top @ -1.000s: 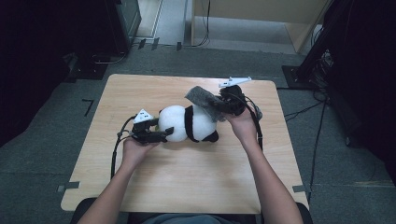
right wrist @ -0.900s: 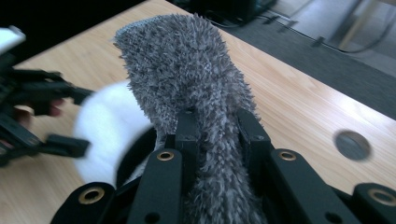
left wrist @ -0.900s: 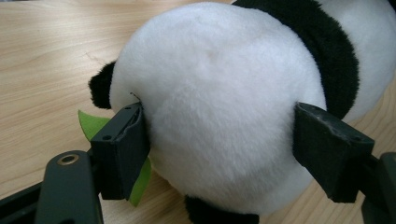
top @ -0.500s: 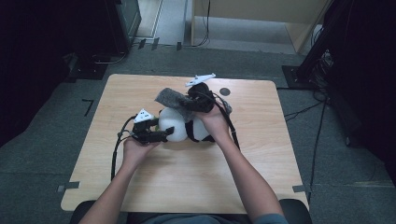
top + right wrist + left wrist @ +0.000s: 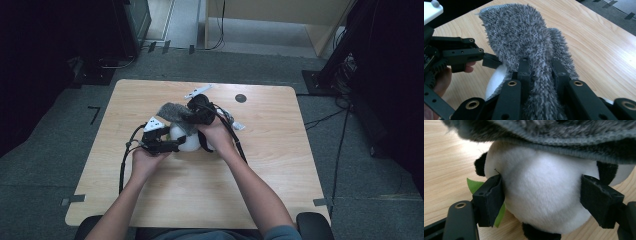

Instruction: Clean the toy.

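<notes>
One plush panda point(image 5: 192, 142) sits on the one wooden table point(image 5: 280, 165), and one grey fuzzy cloth point(image 5: 175, 112) hangs over it. Two handheld grippers are counted: the left gripper point(image 5: 172, 146) and the right gripper point(image 5: 192, 116). One green leaf point(image 5: 472, 185) shows beside the panda.

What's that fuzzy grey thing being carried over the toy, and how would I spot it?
Start at the pale wooden table and find the black-and-white plush panda near its middle. Just above it hangs a shaggy grey knitted cloth, pinched in the right gripper; nothing else there is grey and furry.
</notes>
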### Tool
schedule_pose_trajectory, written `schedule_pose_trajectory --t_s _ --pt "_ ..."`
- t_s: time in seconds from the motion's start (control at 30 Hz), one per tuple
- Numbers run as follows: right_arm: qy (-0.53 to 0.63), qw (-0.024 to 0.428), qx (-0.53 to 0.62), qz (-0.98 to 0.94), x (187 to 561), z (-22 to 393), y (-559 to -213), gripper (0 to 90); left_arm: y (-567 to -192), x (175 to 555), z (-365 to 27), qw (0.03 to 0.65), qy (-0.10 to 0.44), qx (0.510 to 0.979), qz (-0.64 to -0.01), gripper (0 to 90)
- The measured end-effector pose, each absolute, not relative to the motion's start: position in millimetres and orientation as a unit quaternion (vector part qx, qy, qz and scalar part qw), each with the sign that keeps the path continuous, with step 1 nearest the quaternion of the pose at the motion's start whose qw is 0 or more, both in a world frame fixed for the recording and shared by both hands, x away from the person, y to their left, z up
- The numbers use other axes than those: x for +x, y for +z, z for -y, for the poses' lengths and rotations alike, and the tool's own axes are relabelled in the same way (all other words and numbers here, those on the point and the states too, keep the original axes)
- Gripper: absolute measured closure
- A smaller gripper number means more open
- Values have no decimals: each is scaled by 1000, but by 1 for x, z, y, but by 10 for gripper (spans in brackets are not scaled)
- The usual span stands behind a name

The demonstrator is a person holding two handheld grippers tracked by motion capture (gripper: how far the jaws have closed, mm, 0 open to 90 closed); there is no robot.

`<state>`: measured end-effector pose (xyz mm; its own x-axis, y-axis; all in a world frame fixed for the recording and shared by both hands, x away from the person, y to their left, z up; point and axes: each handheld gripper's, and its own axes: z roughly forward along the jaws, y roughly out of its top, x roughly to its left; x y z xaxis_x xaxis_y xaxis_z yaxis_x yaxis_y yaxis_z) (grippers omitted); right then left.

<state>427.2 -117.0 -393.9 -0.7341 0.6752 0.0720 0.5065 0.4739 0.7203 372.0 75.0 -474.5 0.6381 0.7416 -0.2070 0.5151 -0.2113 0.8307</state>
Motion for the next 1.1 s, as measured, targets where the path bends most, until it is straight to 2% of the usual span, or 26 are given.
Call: schedule_pose_trajectory --t_s 0.23,0.83,1.1 --pt "365 127 352 -853 424 135 -388 748 -476 373 -75 474 121 771 -407 221" --pt "379 162 404 -817 411 220 -367 748 -478 377 -76 480 116 769 -406 238" --pt "372 166 431 -805 408 251 -372 748 -478 379 -77 484 109 769 -403 239"
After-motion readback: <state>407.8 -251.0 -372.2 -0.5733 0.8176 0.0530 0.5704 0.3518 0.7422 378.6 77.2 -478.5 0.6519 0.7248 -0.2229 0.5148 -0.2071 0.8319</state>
